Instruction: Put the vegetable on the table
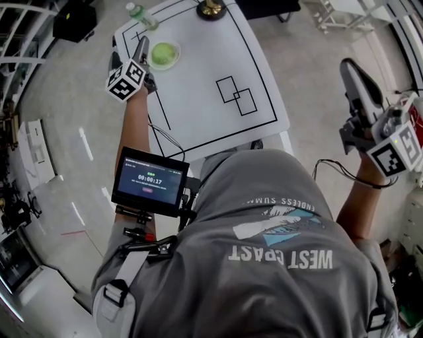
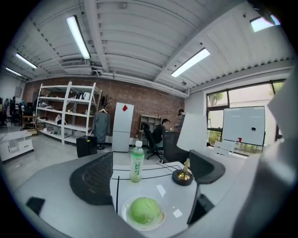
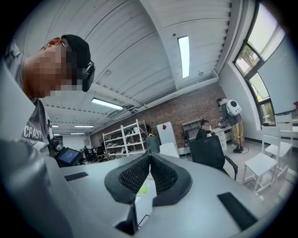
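A round green vegetable (image 1: 164, 52) lies on a small white plate (image 1: 153, 64) at the far left of the white table (image 1: 264, 72). My left gripper (image 1: 137, 51) hovers just left of the plate, open and holding nothing. In the left gripper view the vegetable (image 2: 145, 210) sits low between the two spread dark pads (image 2: 93, 179), a little ahead of them. My right gripper (image 1: 349, 68) is raised off the table's right side, over the floor. In the right gripper view its pads (image 3: 135, 175) are pressed together with nothing between them.
A green-labelled bottle (image 1: 141, 16) stands at the table's far left corner, behind the plate, and shows in the left gripper view too (image 2: 137, 161). A lamp's dark round base (image 1: 211, 8) stands at the far edge. A small monitor (image 1: 149, 179) hangs at my chest. Black lines and squares (image 1: 236, 96) mark the table.
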Available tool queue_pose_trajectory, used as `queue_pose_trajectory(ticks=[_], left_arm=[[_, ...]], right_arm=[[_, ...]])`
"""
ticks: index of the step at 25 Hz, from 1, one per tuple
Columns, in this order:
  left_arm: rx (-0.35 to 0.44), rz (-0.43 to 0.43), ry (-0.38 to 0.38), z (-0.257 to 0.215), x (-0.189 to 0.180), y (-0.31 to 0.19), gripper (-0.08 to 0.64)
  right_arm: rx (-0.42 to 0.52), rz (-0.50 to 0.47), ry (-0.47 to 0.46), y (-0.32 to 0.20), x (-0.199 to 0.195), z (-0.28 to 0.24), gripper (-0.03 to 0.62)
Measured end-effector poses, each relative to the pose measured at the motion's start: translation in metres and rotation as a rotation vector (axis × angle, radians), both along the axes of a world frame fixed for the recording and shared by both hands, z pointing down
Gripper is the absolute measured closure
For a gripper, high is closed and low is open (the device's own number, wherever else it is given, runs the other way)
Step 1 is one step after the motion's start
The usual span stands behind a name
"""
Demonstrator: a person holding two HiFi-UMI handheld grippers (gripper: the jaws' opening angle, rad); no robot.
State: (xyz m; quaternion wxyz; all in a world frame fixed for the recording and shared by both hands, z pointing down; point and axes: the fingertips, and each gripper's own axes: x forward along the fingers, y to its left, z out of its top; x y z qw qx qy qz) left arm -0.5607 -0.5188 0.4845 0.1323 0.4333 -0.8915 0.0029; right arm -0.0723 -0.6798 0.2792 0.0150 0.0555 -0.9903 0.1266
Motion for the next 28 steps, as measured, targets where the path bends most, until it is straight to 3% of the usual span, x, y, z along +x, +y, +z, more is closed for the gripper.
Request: queue_pose_trajectory(ticks=[3, 10, 17, 20, 25, 28], left_arm=[[0.041, 0.033, -0.086, -0.041, 0.035, 0.012, 0.077], [0.081, 0.099, -0.342, -0.158, 0.141, 0.097, 0.267], [0.079, 0.182, -0.501, -0.187, 0.204, 0.12, 0.44], [0.108, 0.21, -0.504, -0.182, 0.226, 0.135, 0.542], [0.204, 0.258, -0.394, -0.182, 0.253, 0.138, 0.552], [0.261, 0.291, -0.348, -0.19, 0.254, 0.163, 0.552]], right_arm=[[-0.004, -0.026, -0.025, 0.005, 0.019, 0.0, 0.583], [-0.031, -0.123, -0.128, 0.045, 0.051, -0.02, 0.583], [-0.078, -0.201, -0.154, 0.043, 0.023, 0.026, 0.584], [-0.063, -0.228, -0.157, 0.057, 0.011, 0.043, 0.584], [-0.011, -0.231, -0.162, 0.059, 0.008, 0.039, 0.584], [0.045, -0.183, -0.162, 0.082, 0.009, 0.028, 0.584]])
